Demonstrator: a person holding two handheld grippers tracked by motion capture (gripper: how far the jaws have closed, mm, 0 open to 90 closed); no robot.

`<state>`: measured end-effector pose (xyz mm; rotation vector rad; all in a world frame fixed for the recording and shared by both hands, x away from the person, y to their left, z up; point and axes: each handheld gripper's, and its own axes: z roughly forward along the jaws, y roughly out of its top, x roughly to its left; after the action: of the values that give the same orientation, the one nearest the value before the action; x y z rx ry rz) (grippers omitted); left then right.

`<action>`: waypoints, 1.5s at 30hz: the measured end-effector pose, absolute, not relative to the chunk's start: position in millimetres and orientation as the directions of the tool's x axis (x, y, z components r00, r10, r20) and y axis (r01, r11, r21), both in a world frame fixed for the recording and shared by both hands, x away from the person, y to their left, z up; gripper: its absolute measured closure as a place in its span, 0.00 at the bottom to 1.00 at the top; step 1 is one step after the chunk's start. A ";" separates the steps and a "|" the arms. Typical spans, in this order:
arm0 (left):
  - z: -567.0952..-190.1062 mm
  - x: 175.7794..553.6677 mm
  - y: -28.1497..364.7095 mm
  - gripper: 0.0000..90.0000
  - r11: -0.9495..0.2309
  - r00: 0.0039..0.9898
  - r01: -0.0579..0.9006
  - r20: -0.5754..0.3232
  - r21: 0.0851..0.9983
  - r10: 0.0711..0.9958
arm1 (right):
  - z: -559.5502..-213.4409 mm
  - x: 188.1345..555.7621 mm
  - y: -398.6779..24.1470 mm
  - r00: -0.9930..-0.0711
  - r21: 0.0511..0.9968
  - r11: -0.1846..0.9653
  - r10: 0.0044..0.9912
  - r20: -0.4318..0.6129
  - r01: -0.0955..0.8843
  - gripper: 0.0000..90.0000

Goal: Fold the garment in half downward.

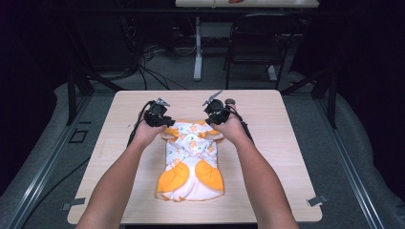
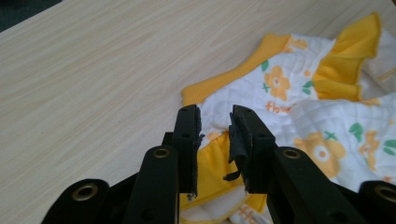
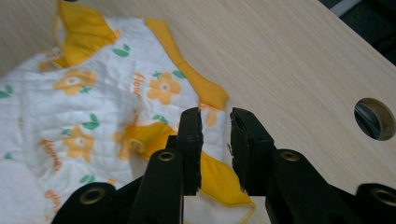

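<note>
A small quilted baby garment (image 1: 191,160), white with orange flowers and yellow trim, lies flat at the centre of the table (image 1: 119,119) in the high view, its shoulder end toward the upper part of the frame. The left gripper (image 1: 166,122) and right gripper (image 1: 210,121) hover at that end, each with a narrow gap between the jaws and cloth visible in the gap; no pad presses on it. The garment is judged light, soft and limp, likely to sag and fold when lifted. Take hold at the yellow ribbed edges (image 2: 224,81) near each shoulder. There are no containers on the table.
</note>
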<state>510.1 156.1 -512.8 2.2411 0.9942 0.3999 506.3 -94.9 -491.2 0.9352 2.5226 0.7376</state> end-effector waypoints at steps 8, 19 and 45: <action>-530.0 518.9 148.2 0.71 -0.544 0.667 0.530 0.078 0.651 0.741 | -512.1 513.3 -90.9 -0.693 0.534 0.677 0.688 -0.215 0.506 0.78; -552.5 520.9 154.8 0.65 -0.536 0.646 0.560 0.073 0.632 0.760 | -543.5 517.7 -83.3 -0.674 0.512 0.644 0.722 -0.159 0.569 0.73; -540.6 499.3 154.2 0.70 -0.559 0.706 0.529 0.034 0.639 0.707 | -537.3 498.7 -97.8 -0.713 0.528 0.624 0.700 -0.049 0.576 0.76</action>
<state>499.3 154.2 -540.6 2.3028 0.9380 0.3833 498.7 -97.8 -537.3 1.0411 2.5984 0.7150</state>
